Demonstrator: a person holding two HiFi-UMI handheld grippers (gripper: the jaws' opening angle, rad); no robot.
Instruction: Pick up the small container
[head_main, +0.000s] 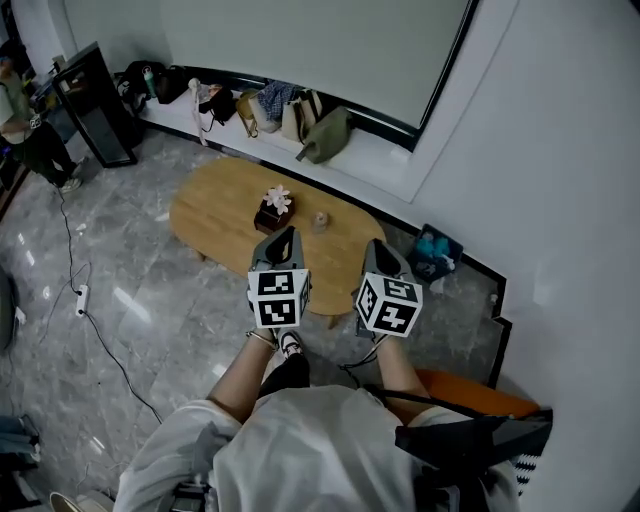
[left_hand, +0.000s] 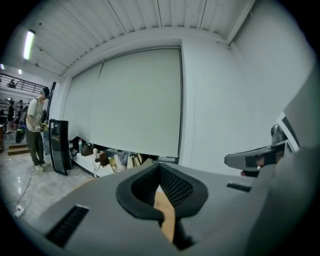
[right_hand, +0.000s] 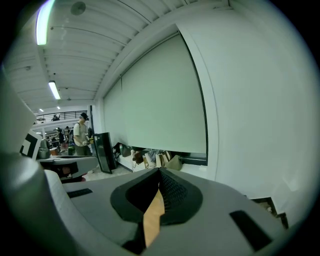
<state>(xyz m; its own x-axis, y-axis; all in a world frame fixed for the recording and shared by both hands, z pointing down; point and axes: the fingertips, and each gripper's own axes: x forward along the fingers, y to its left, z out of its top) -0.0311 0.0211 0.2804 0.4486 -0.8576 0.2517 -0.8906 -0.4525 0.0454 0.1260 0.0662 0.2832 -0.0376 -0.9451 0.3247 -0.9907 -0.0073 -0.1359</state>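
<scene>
Left gripper (head_main: 286, 234) and right gripper (head_main: 378, 246), both clenched empty, sit mid-frame just below the small container (head_main: 320, 219): likely approach stage, next reach in and open.

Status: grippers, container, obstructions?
Left gripper, right gripper shut, empty. Small tan round container on oval wooden table, untouched. Dark box with white flower beside it.

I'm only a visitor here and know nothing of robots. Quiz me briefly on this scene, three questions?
1. True or false: the left hand-held gripper and the right hand-held gripper are both shut and empty.
2. The wooden table holds: A a laptop, B a dark box topped with a flower, C a kettle?
3. What lies along the window ledge?
Key: 1 true; 2 B; 3 bags.
</scene>
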